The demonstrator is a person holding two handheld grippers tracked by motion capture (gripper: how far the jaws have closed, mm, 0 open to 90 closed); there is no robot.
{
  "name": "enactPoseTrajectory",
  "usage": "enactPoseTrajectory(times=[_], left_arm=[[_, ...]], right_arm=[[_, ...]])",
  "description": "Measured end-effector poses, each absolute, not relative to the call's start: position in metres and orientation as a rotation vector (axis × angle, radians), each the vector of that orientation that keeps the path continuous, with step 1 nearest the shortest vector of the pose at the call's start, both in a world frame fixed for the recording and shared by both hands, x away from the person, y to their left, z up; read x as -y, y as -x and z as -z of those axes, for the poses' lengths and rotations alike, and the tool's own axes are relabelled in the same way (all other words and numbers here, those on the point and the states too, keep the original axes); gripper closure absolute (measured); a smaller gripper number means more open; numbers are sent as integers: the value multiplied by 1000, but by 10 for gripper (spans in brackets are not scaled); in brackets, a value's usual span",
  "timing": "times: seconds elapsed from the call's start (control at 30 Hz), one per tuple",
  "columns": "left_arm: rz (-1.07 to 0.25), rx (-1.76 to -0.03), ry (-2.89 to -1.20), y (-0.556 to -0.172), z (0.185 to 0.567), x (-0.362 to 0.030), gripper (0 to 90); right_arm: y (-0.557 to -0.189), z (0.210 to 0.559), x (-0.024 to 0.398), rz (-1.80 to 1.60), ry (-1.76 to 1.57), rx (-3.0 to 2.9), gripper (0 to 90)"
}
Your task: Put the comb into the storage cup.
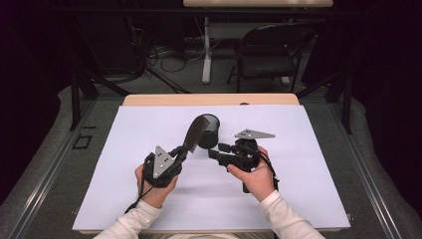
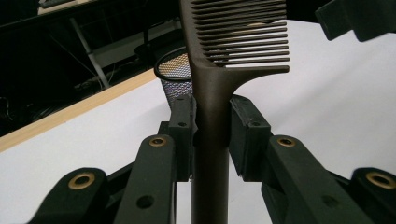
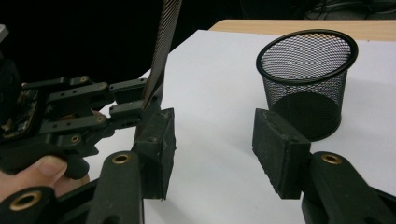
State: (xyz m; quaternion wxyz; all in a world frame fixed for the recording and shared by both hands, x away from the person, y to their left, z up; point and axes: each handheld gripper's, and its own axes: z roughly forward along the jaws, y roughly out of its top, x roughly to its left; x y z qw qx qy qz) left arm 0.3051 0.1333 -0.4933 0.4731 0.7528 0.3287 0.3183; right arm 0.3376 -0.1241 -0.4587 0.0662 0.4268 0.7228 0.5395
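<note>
Nearest the bottom of the high view, the left gripper (image 1: 175,158) sat just left of centre, its jaws clamped on the handle of a dark comb (image 1: 193,133). In the left gripper view the pads pressed both sides of that handle (image 2: 211,140), and the toothed head rose out of the top of the frame. The comb's long axis ran from the jaws up and to the right in the high view, so its tip lay right against the mesh cup (image 1: 209,130) at the middle of the frame.

Just right of centre, the right gripper (image 1: 217,150) stood partly open and held nothing; in its own view the two pads (image 3: 156,151) had only bare white sheet (image 3: 215,154) between them. The cup (image 3: 306,79) stood in the upper right of that view, beyond the jaws, with the comb's edge (image 3: 161,51) rising at the upper left.

The left gripper's comb tip was therefore the part closest to the cup's open mouth, judged to need only a tilt upright and a short lowering.
</note>
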Motion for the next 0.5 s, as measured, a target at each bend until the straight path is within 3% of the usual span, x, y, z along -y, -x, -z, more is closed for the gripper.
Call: enactPoseTrajectory(times=[0.5], left_arm=[[-781,-812,-1839,-305,494,-133,722]], right_arm=[[-353,439,125,-1673,-1444,-2150,508]])
